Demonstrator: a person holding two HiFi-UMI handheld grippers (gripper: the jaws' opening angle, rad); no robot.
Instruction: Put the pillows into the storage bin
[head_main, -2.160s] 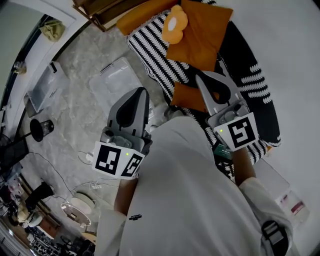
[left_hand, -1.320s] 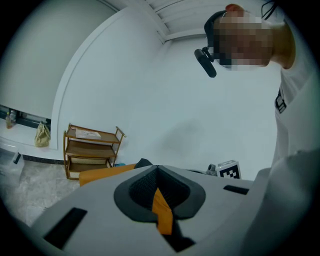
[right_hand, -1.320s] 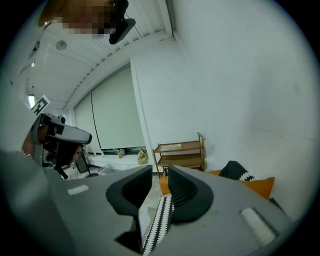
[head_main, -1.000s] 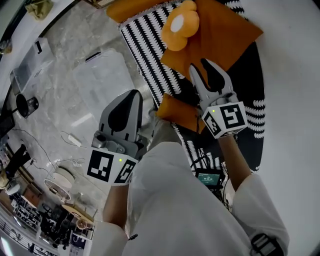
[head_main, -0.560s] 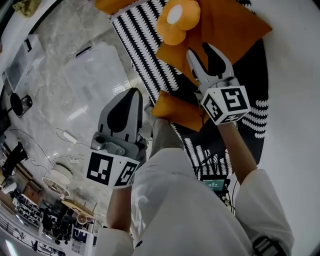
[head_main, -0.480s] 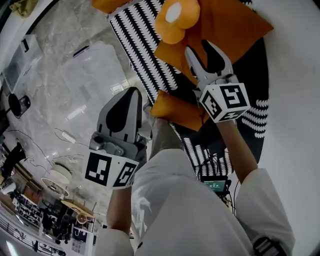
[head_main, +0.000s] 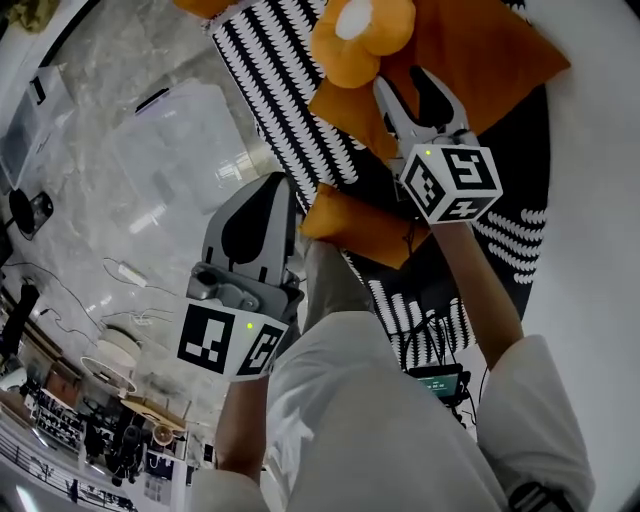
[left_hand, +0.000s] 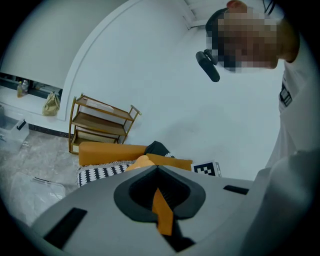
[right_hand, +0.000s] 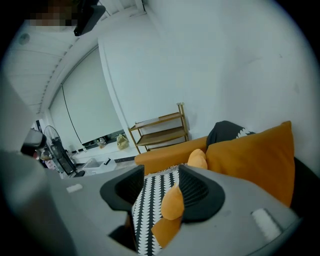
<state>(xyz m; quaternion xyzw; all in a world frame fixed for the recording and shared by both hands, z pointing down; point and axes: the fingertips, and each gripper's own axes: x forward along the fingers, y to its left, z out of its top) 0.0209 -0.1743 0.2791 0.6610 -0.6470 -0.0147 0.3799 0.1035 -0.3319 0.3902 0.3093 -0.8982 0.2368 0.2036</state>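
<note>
Markers pattern left gripper and right gripper.

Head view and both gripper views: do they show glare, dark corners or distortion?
Head view: bright glare patches on the glossy floor, and a strong fisheye bend toward the edges. Left gripper view: black round corners, even soft light, the wooden shelf sharp. Right gripper view: the same black corners, no glare.

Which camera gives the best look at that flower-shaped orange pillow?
The head view: the flower-shaped pillow shows from above, petals and white centre. The right gripper view catches only a rounded orange lump of it; the left gripper view shows just what is probably its top edge.
</note>
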